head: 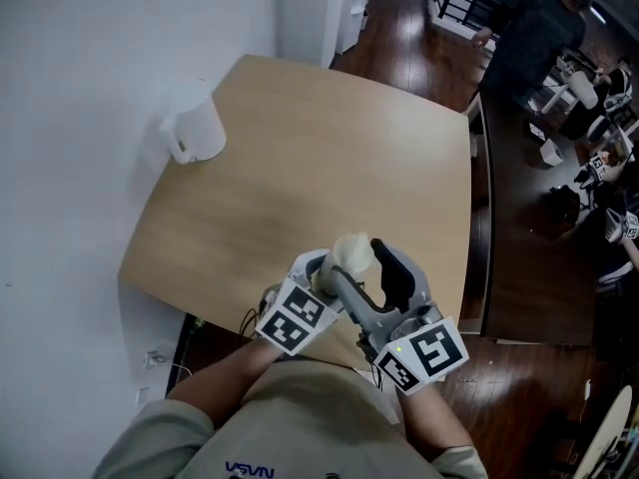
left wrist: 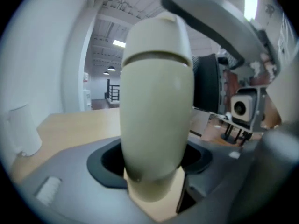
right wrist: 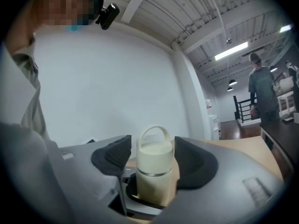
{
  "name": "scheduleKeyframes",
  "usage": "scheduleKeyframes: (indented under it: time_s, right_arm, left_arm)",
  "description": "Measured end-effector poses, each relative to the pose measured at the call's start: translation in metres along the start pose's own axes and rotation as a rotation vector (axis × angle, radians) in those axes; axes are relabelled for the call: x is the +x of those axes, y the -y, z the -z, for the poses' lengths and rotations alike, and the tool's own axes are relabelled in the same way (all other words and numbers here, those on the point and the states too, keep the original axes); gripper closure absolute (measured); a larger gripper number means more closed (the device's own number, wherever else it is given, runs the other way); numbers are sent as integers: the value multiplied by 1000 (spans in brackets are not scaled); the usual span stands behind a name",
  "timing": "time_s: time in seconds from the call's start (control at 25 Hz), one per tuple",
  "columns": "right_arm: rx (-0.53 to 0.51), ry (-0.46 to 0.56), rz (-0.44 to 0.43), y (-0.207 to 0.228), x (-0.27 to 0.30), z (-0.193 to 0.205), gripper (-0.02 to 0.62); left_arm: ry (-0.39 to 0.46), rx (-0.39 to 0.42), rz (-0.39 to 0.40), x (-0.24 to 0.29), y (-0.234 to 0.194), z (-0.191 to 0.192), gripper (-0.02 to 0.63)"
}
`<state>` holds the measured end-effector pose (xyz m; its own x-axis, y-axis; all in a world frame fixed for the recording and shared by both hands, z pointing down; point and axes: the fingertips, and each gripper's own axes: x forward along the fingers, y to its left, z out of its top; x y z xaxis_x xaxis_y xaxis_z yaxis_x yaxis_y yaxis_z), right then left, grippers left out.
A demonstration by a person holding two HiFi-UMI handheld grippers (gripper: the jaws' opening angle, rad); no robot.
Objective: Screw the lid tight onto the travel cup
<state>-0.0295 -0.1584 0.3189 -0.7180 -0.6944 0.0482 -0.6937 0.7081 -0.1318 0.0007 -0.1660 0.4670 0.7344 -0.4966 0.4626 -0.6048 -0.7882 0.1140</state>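
A cream travel cup (head: 351, 252) stands upright over the near edge of the wooden table (head: 300, 158), between both grippers. My left gripper (head: 321, 275) is shut on the cup's lower body (left wrist: 156, 120), with a black pad on each side. In the right gripper view the cream lid (right wrist: 154, 154), with its loop handle up, sits on the cup above a metal ring. My right gripper (right wrist: 154, 158) points level at the lid. Its pads (right wrist: 113, 156) flank the lid, and a thin gap shows on the left side. The right gripper's jaw arches over the cup in the left gripper view.
A white jug-like container (head: 195, 123) stands at the table's far left corner by the white wall. A dark desk (head: 539, 218) with equipment runs along the right, and a person (head: 534, 28) stands beyond it. A white cabinet (head: 347, 8) is behind the table.
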Motion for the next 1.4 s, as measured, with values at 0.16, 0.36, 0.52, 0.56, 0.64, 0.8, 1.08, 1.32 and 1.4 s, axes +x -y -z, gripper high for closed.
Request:
scheduleKeyframes:
  time_s: [0.16,0.36,0.52,0.56,0.64,0.8,1.08,1.32,1.4]
  right_arm:
    - [38,19,-190,-9,-21,-22,305]
    - [72,4,-430,-15,-40,-45,305]
    - [86,-22,-600,-28,-47,-57,284]
    - [90,-33,-642,-33,-49,-59,282]
    - [92,-60,-715,-44,-51,-58,279]
    - [73,-110,-802,-62,-51,-52,279]
    - [44,-155,-845,-74,-54,-40,279]
    - [-1,-157,-766,-68,-56,-35,305]
    - [-17,-152,-702,-62,-54,-34,305]
  left_arm:
    - [7,8,247,-23,15,-6,291]
    - [-2,106,637,-61,54,-19,291]
    - [-33,181,872,-85,84,-25,290]
    - [-46,194,915,-89,91,-24,290]
    - [-74,212,988,-95,101,-22,290]
    - [-127,236,1080,-103,114,-14,290]
    - [-166,256,1127,-103,126,-9,291]
    - [-163,272,1055,-93,119,-7,290]
    - [-148,279,999,-86,113,-9,290]
